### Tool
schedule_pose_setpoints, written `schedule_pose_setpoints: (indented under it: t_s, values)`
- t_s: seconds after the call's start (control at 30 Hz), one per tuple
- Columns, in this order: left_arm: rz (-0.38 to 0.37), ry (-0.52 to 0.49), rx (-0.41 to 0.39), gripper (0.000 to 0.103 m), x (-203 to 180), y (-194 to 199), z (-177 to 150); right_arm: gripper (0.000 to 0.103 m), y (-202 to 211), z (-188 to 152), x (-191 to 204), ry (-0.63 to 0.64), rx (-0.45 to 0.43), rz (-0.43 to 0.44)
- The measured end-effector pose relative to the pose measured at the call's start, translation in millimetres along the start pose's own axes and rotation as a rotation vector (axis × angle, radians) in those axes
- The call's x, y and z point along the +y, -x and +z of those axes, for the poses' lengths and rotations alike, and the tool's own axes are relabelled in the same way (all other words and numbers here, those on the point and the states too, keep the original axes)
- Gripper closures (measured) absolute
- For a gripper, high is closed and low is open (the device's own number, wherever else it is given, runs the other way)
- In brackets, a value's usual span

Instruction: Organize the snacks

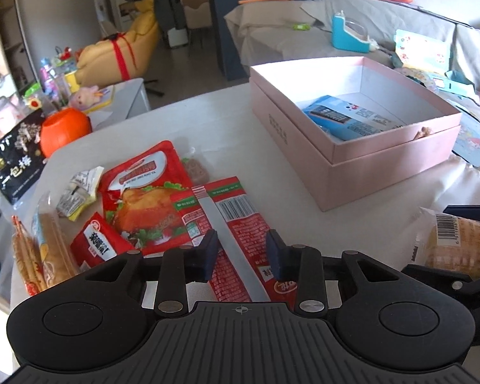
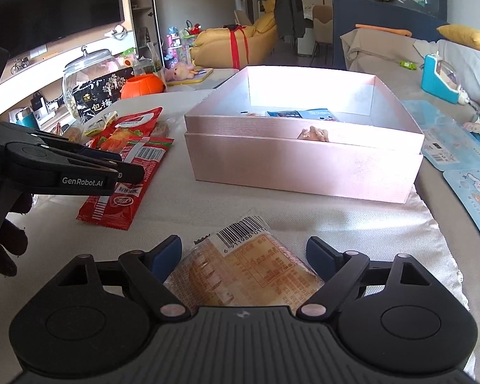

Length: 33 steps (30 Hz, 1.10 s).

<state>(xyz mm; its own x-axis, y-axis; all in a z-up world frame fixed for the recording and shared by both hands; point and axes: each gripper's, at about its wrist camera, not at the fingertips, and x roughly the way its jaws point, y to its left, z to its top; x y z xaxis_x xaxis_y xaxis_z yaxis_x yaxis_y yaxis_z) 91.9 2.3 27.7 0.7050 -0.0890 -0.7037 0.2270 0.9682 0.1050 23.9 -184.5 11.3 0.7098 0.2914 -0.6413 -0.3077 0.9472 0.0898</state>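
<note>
A long red snack packet lies on the white table, back side up. My left gripper is open, its fingers on either side of that packet; it also shows in the right wrist view above the red packet. My right gripper is open, its fingers on either side of a clear-wrapped bread packet with a barcode; that packet also shows in the left wrist view. An open pink box holds a blue snack packet.
More snacks lie left of the red packet: a red chicken-picture pouch, a small red packet, wrapped bread sticks, a black bag. An orange pumpkin tub and a glass jar stand at the far table edge.
</note>
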Motion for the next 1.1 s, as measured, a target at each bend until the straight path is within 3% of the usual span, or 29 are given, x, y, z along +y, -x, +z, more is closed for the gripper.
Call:
schedule_pose_setpoints:
  t_s: [0.13,0.27,0.33,0.4,0.6,0.8,0.9,0.97,1.1]
  values:
    - [0.004,-0.016,0.0,0.06,6,2,-2,0.017,-1,0,-1,-0.009,-0.001,0.009]
    - [0.117,0.0,-0.007,0.055,22,5,-4,0.017,-1,0,-1,-0.009,-0.001,0.009]
    - [0.129,0.041,0.005,0.055,34,4,-6,0.017,-1,0,-1,-0.009,-0.001,0.009]
    - [0.095,0.097,0.014,0.061,40,2,-6,0.017,-1,0,-1,-0.009,-0.001,0.009]
    - [-0.1,0.174,0.034,0.061,37,-4,-4,0.016,-1,0,-1,-0.009,-0.001,0.009]
    - [-0.081,0.183,0.009,0.06,33,2,-1,0.016,-1,-1,0,-0.008,0.0,0.008]
    - [-0.129,0.18,-0.031,0.06,29,17,1,0.016,-2,0,-1,-0.005,0.001,0.009]
    - [-0.162,0.132,-0.013,0.06,17,19,2,0.015,-2,0,0,-0.005,0.002,0.009]
    - [-0.116,-0.012,0.035,0.059,-14,5,2,0.015,-2,-1,-1,-0.003,0.003,0.01]
